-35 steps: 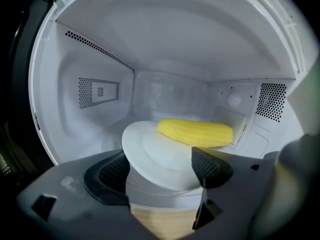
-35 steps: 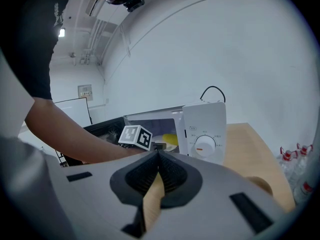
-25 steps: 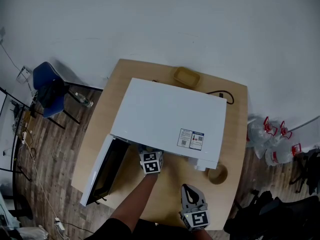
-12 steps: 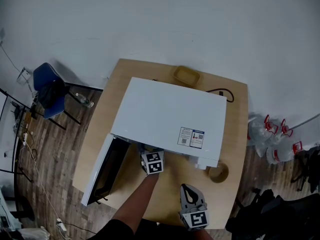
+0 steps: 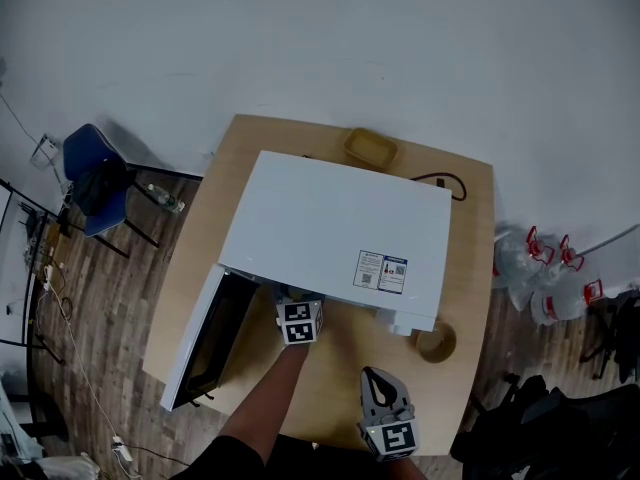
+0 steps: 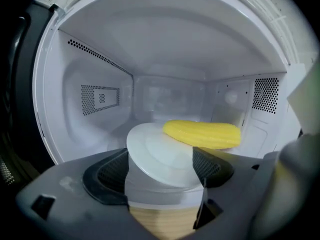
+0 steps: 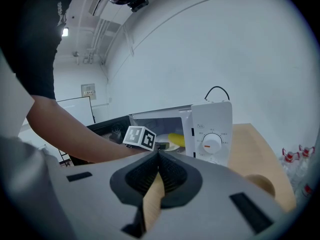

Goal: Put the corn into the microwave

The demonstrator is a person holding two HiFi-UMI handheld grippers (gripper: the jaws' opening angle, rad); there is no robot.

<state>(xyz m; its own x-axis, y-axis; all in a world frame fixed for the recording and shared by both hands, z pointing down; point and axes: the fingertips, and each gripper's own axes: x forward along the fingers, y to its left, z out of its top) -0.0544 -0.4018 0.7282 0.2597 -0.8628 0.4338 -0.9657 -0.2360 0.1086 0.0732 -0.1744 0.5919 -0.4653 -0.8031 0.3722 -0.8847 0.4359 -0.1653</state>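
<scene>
Ribbed corn cob (image 6: 202, 134): bright yellow
Round smooth plate (image 6: 152, 151): plain white
Boxy microwave oven (image 5: 340, 228): white shell, dotted vent patches inside, black door
Wooden counter (image 5: 472, 238): pale tan
Left claw (image 6: 160, 160): grey, dark meshed pads
Small chair (image 5: 88, 163): blue

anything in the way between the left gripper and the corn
Only the plate: the corn lies at its far right edge inside the microwave, and the plate's near part sits ahead of the open left gripper. The door is open.
</scene>
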